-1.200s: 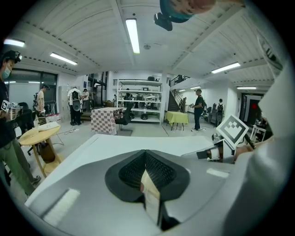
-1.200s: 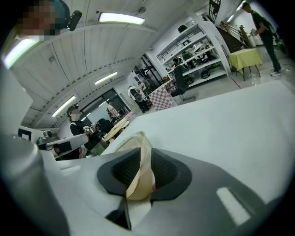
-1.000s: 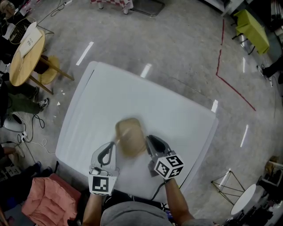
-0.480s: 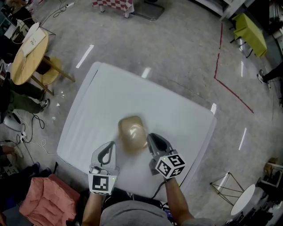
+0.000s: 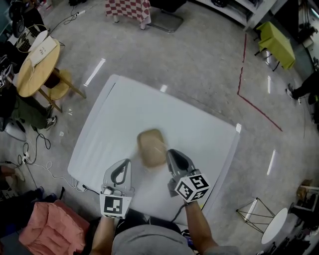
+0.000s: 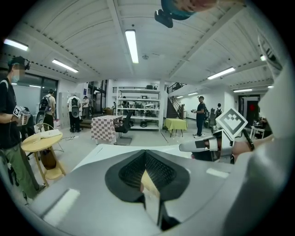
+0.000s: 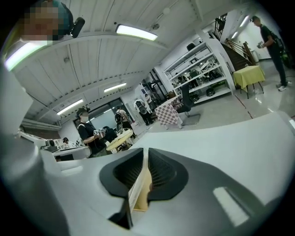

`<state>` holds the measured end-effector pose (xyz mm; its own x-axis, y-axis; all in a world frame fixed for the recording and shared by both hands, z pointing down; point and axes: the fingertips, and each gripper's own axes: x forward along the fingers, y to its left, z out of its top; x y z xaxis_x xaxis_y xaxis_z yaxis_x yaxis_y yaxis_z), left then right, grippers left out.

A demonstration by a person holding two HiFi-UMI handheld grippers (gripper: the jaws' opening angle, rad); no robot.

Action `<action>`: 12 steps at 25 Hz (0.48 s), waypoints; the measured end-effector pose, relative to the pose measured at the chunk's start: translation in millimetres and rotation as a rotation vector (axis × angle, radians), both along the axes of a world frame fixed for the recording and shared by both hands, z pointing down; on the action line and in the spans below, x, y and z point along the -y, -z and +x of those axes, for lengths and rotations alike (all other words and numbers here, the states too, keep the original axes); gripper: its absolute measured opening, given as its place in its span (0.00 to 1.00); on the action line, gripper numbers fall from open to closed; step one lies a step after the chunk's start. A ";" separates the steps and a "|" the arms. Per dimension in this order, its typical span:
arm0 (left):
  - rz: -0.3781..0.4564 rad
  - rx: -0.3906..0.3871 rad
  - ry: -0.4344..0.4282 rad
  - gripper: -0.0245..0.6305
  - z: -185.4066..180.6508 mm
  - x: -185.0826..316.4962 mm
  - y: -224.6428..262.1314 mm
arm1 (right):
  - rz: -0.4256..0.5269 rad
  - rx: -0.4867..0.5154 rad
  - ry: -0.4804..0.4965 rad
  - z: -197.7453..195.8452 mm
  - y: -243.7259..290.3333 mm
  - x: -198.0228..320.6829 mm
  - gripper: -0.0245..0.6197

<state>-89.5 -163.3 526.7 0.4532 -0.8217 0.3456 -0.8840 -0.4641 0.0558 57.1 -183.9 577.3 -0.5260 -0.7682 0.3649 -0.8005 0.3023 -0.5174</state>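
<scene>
Count: two grippers, one tan piece, one white table.

Left gripper (image 5: pixel 121 168): in the left gripper view the jaws are closed together on a thin edge of the tan piece (image 5: pixel 151 148), with no gap showing beyond the sheet itself. Right gripper (image 5: pixel 175 158): same in the right gripper view, the jaws are pressed onto a pale tan edge that runs down between the ribbed pads (image 7: pixel 161 173).

From the head view, the tan piece sits between the two grippers and just beyond their tips, over the near middle of the white table (image 5: pixel 119 107). It is rounded at the corners and blurred; we take it for a thin bag or folded sheet, but cannot say which. We cannot tell whether it touches the tabletop.

Surface: the white table is a plain rounded rectangle, set at an angle to us.

Room: grey glossy floor with a red line (image 5: pixel 251 103) to the far right. One round wooden table (image 5: pixel 33 69) on the far left, with a paper on it. One checkered cloth (image 5: pixel 127 8) at the far edge, and one yellow-green cloth (image 5: pixel 277 42) at the far right. A pink cloth (image 5: pixel 46 225) lies near left. A white shelf rack (image 6: pixel 138 99) stands at the far wall, and several people stand around it.
</scene>
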 end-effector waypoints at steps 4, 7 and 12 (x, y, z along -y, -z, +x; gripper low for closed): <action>0.032 -0.011 -0.013 0.06 -4.8 -7.9 15.4 | 0.044 -0.010 -0.013 -3.5 20.8 -5.1 0.09; 0.050 -0.021 -0.022 0.06 -8.8 -14.8 27.8 | 0.081 -0.024 -0.031 -4.9 38.6 -11.0 0.09; 0.098 -0.017 -0.057 0.06 -13.6 -31.8 48.6 | 0.148 -0.058 -0.061 -5.3 67.4 -27.0 0.09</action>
